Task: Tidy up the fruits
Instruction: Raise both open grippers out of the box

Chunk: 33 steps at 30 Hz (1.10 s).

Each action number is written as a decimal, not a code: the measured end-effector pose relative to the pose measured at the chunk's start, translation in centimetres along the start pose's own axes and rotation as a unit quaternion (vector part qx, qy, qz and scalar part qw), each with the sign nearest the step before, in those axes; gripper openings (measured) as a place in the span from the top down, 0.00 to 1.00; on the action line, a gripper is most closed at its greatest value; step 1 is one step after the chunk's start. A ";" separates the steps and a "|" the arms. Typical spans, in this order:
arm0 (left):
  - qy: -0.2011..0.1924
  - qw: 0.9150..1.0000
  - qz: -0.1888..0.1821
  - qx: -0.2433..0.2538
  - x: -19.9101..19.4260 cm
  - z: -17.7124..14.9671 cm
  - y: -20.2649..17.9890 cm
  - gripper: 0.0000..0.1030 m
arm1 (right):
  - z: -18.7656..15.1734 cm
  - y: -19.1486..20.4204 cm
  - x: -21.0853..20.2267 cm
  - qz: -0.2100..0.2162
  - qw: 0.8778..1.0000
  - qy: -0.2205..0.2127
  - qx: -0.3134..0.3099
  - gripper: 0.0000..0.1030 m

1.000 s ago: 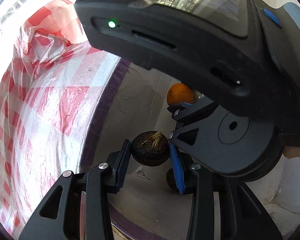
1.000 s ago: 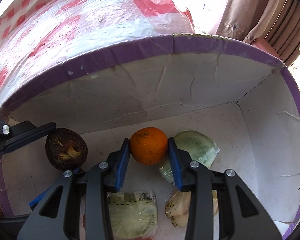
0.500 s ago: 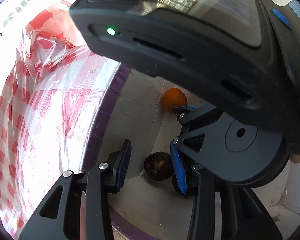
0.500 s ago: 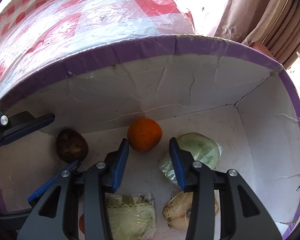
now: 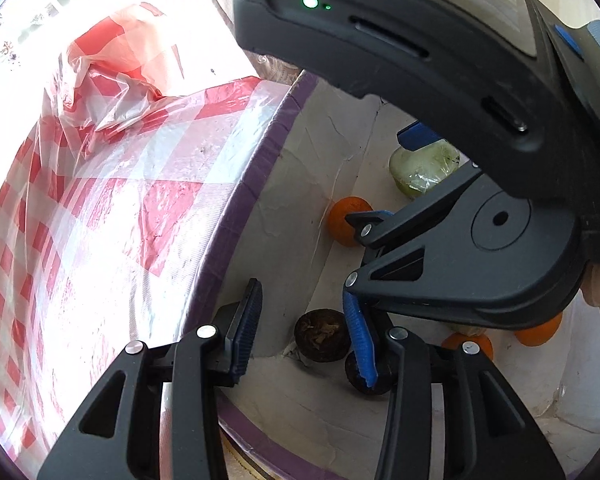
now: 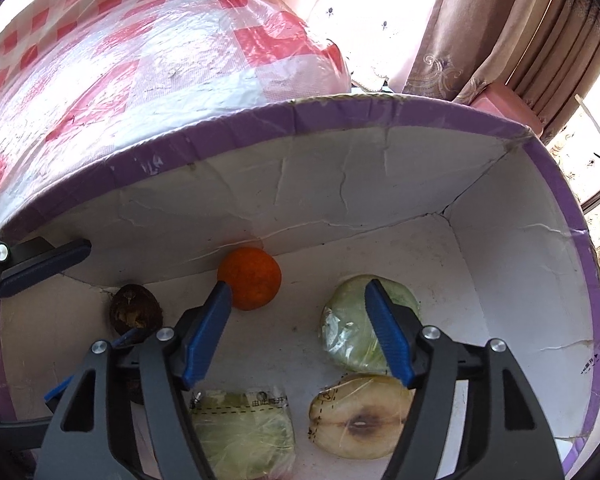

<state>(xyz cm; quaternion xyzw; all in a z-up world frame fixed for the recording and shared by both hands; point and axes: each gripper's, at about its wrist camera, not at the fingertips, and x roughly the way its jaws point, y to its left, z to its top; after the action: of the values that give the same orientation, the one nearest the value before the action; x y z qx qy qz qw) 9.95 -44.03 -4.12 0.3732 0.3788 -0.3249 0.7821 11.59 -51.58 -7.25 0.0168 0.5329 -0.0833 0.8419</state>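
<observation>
The orange point(image 6: 250, 278) lay on the white floor of the purple-rimmed box point(image 6: 380, 114), against the far wall, and the dark brown fruit point(image 6: 134, 309) lay in the left corner. Both the right claw point(image 6: 298, 326) and the left claw point(image 5: 302, 330) were opening above them and held nothing. Near the orange were two wrapped green vegetables point(image 6: 350, 330) and a cut pale fruit point(image 6: 360, 416) in film; the printing on the wrap was too small to read.

Daylight is flooding in from twelve o'clock. A beige curtain point(image 6: 496, 28) is hanging at one o'clock, with a pink box point(image 6: 504, 102) just below it. A red-checked plastic cloth point(image 6: 148, 60) is covering the counter at ten o'clock.
</observation>
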 end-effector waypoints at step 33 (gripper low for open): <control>-0.116 0.978 0.014 -0.170 -7.6 -2.8 6.2 0.29 | 1.8 1.5 -9.4 -0.001 0.993 -0.120 0.012 0.14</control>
<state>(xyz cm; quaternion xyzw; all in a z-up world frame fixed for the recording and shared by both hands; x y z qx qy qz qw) 10.08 -36.82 3.06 0.1996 0.3299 -0.2857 0.8773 9.55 -49.15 1.89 0.0164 0.4273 -0.0917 0.8993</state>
